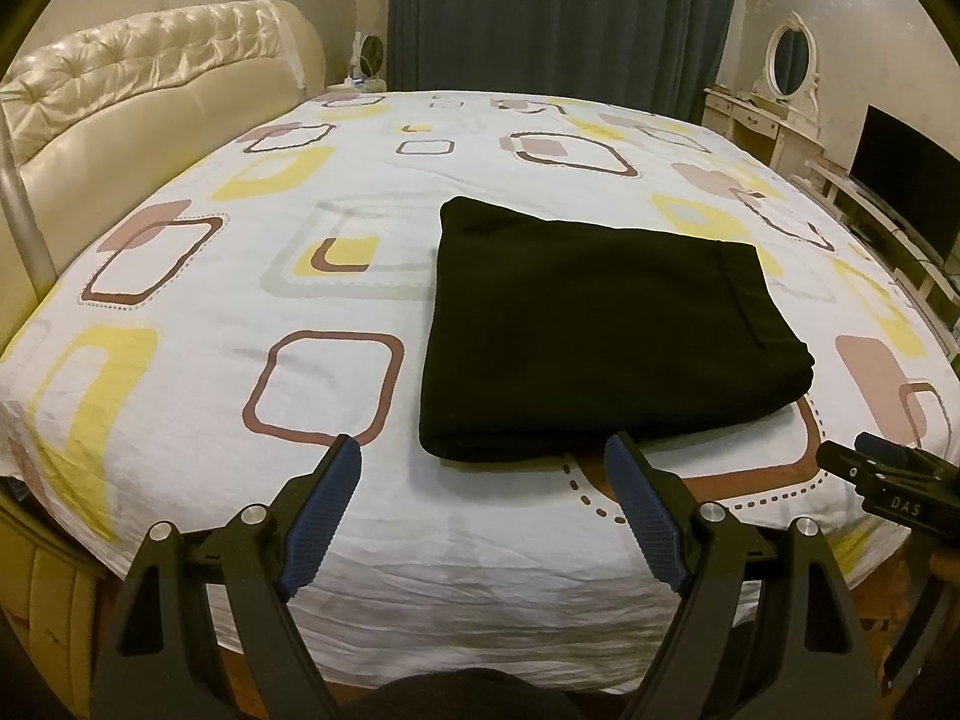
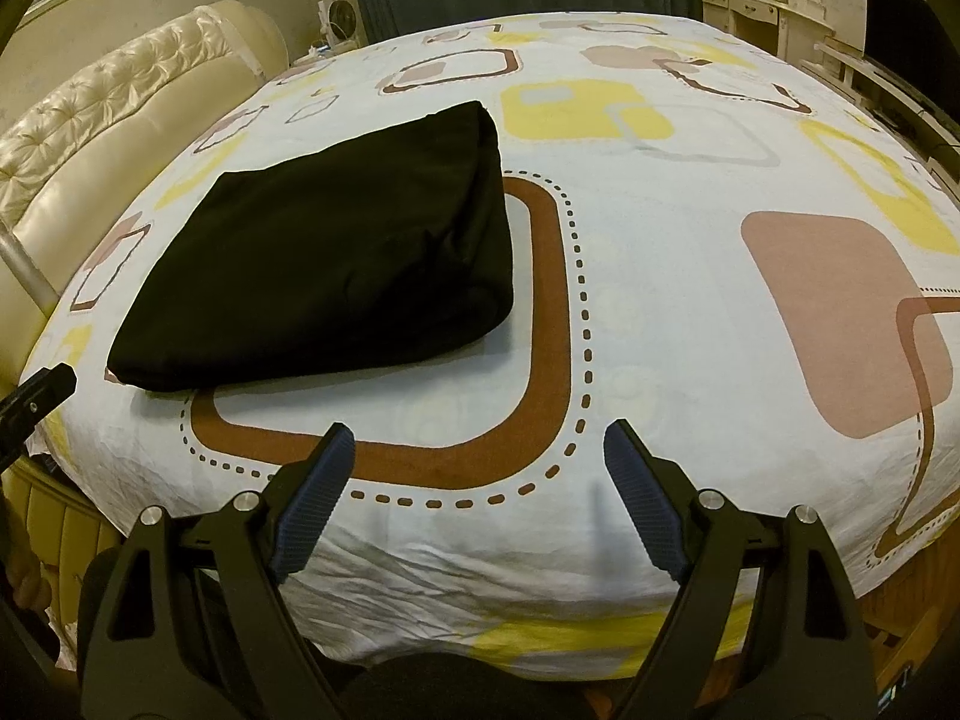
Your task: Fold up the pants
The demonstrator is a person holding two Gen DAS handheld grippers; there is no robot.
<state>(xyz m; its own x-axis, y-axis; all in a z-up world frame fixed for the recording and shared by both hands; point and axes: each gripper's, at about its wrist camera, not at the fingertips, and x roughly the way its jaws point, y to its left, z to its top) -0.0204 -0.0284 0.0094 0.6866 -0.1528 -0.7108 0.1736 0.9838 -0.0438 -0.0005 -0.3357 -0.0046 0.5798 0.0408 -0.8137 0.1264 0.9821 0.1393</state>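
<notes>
I am in a home bedroom: a wide bed with a white sheet printed with yellow and brown rounded squares (image 1: 360,312) fills my view, backed by a cream tufted leather headboard (image 1: 150,84). Beyond it hang dark teal curtains (image 1: 558,12), beside a white ornate dressing table with an oval mirror (image 1: 774,96) and a black flat television screen (image 1: 906,186).

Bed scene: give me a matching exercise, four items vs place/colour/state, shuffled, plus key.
Column 1:
1. pants
2. left gripper
3. headboard
4. curtain

Column 2:
A. cream, tufted, at the left edge of the bed
B. black, folded, lying on the patterned sheet
C. dark teal, hanging behind the bed
D. open, holding nothing, near the front edge of the folded cloth

Pairs: 1-B, 2-D, 3-A, 4-C
</notes>
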